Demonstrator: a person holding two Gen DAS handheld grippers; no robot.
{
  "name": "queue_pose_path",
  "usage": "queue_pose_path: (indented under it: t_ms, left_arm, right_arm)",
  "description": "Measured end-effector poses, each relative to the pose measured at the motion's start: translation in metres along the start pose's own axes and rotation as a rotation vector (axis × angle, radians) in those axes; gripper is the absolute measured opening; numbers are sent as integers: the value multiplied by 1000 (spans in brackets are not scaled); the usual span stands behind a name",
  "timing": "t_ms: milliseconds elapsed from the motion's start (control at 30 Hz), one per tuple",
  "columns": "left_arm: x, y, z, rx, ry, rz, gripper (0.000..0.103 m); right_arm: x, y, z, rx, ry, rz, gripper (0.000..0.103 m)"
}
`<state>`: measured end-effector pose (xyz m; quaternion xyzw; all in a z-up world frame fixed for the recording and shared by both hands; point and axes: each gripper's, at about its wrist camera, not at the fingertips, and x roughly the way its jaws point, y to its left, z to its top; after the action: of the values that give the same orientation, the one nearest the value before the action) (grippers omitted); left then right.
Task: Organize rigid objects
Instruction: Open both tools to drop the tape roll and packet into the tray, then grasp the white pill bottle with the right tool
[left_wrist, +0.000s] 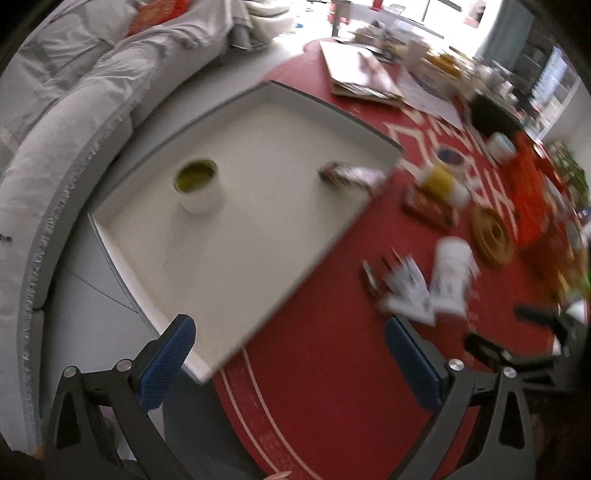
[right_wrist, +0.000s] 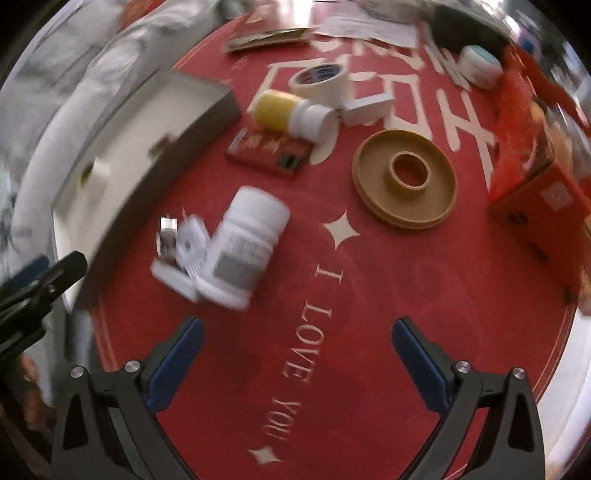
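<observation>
1. While both your grippers hang over the red table mat (right_wrist: 369, 295), note that neither carries anything: the left gripper (left_wrist: 291, 354) has its jaws spread wide above the near corner of the white tray (left_wrist: 236, 306), and the right gripper (right_wrist: 297, 358) is just as wide over bare mat.
2. Nearest your right fingers lies the white pill bottle (right_wrist: 243, 251), on its side and touching a white card packet (right_wrist: 184, 254). Judge it the next pick: come down across its body, not its cap, and centre it between the pads so it does not roll out.
3. Watch the card packet; a careless closure would likely pinch it along with the bottle.
4. Beyond it, a flat red box (right_wrist: 269, 151) lies under the yellow bottle (right_wrist: 291, 110), and the tape roll (right_wrist: 321, 81) sits just behind. Lift the upper things first.
5. To the right, the tan spool (right_wrist: 404, 177) lies alone and well apart, an easy later pick.
6. In the tray, a white cup with green contents (left_wrist: 199, 184) stands upright and a small wrapped item (left_wrist: 343, 173) lies near the far wall; place new things between them.
7. Farthest back, papers and a laptop (left_wrist: 354, 70) crowd the table.
</observation>
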<state>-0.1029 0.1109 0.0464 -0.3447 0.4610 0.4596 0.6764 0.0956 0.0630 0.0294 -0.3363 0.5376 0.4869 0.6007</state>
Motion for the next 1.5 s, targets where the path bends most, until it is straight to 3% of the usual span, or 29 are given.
queue_pose_path:
  t_ms: [67,233,333,400,433,467,500,633,767,967,1033,1100,1167,1267,1333,1400,1500]
  left_arm:
    - [-3,-2,-8,21,5,6,103]
    - [-3,-2,-22,30,26,15,103]
    - [0,5,-22,1,47,16,103]
    - [0,10,-23,-17,54,23,103]
    - [0,12,-22,-22,53,24,103]
    - [0,12,-24,-24,50,20,103]
    - [0,12,-24,-26,51,15,103]
    - [-1,-2,-15,-2,41,-4,103]
    - [-3,-35,0,50,5,-25,103]
    - [23,-101,30,224,-81,-3,103]
    - [37,-112,34,267,-76,-25,102]
    - [56,-120,35,307,-14,-78,103]
    - [68,-125,31,327,46,-127,103]
    - [69,-136,10,363,120,-300,103]
    - [59,-145,-8,430,123,-363,103]
    - [45,-146,-28,462,105,-369,103]
    - [28,-122,-39,384,57,-300,103]
  right_arm:
    - [3,15,2,-190,-26,-23,102]
    - [15,64,8,-758,-138,-232,102]
    - [28,78,15,-888,-155,-231,102]
    - [42,84,19,-918,-122,-203,101]
    - [44,84,22,-906,-111,-193,97]
    - [42,82,26,-875,-88,-157,80]
    - [39,79,28,-824,-57,-105,78]
    - [29,62,10,-716,-29,-75,77]
    - [15,26,-19,-504,-1,-57,78]
    - [-9,-23,-60,-232,8,-18,78]
    - [-14,-30,-70,-182,8,-10,78]
    - [-19,-38,-76,-152,4,-16,78]
    - [-23,-48,-80,-120,1,-15,78]
    - [-29,-60,-86,-66,-6,-3,78]
    - [-31,-69,-85,-26,-8,-3,78]
    - [-33,-73,-88,4,-5,-6,78]
    - [-35,-79,-96,39,-1,-24,78]
